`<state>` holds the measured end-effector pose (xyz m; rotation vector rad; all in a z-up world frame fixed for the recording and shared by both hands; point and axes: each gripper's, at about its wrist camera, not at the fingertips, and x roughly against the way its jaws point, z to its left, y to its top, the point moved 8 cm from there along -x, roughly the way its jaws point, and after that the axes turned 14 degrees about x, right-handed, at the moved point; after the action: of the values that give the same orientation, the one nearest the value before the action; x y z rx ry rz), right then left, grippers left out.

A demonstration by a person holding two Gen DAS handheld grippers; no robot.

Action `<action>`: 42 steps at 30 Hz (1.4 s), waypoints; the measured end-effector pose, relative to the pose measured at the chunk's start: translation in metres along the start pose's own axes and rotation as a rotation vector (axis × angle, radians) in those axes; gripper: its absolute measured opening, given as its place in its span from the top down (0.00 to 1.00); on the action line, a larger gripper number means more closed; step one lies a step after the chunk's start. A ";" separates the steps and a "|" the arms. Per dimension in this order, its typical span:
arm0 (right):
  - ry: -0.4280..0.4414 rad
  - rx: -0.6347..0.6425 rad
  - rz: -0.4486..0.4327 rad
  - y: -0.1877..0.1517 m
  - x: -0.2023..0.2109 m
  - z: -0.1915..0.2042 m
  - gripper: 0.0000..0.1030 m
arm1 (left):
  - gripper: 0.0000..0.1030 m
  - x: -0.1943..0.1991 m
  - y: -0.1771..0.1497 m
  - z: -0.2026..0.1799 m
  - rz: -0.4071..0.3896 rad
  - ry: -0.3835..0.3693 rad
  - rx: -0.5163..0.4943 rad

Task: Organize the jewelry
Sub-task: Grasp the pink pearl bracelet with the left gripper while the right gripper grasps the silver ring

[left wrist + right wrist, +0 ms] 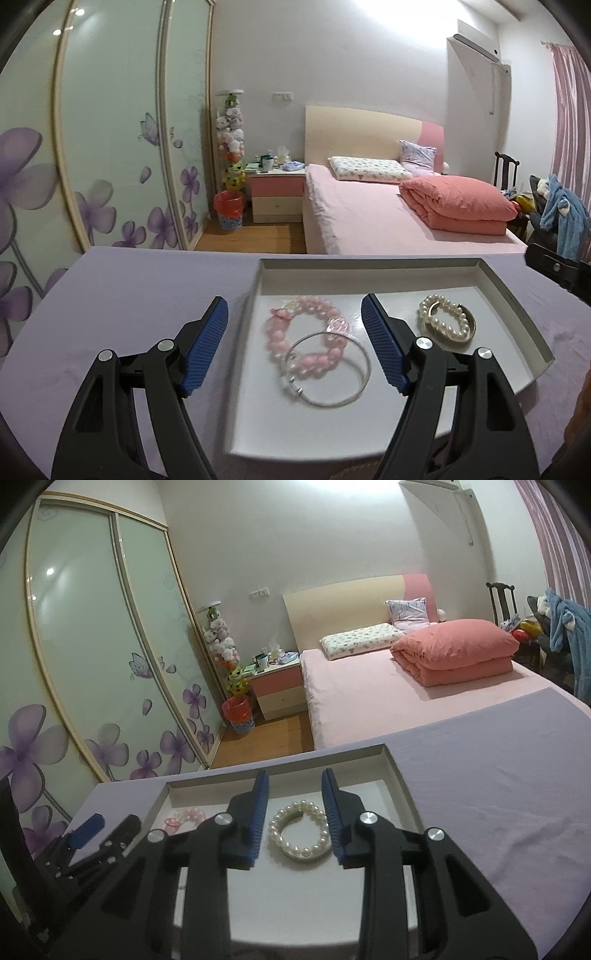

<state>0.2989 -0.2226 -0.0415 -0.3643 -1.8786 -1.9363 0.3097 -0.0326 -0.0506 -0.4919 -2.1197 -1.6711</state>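
Note:
A shallow white tray (513,295) lies on a lilac-covered table. In it lie a pink bead bracelet (306,332), a thin silver bangle (328,369) overlapping it, and a white pearl bracelet (443,317) on a gold bangle (469,328). My left gripper (295,314) is open above the pink bracelet and silver bangle, holding nothing. In the right wrist view my right gripper (295,786) is open, its blue pads either side of the pearl bracelet (299,834), just above it. The left gripper (88,827) shows at the left, and the tray's far wall (280,768) beyond.
The lilac tablecloth (140,295) spreads left of the tray and to the right (498,794). Beyond the table edge are a pink bed (369,214), a nightstand (277,195), a wardrobe with flower doors (110,147), and a chair with clothes (554,210).

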 end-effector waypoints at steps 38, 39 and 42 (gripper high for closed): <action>0.007 0.309 0.411 -0.158 0.059 0.037 0.79 | 0.33 0.048 -0.103 0.022 0.292 -0.045 -0.068; 0.007 0.308 0.408 -0.157 0.059 0.036 0.79 | 0.35 0.045 -0.104 0.018 0.300 -0.045 -0.075; 0.010 0.303 0.407 -0.157 0.058 0.035 0.79 | 0.45 0.036 -0.108 0.012 0.319 -0.032 -0.089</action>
<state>0.1713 -0.1941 -0.1514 -0.5870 -1.8784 -1.3660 0.2231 -0.0444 -0.1252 -0.8406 -1.8755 -1.5850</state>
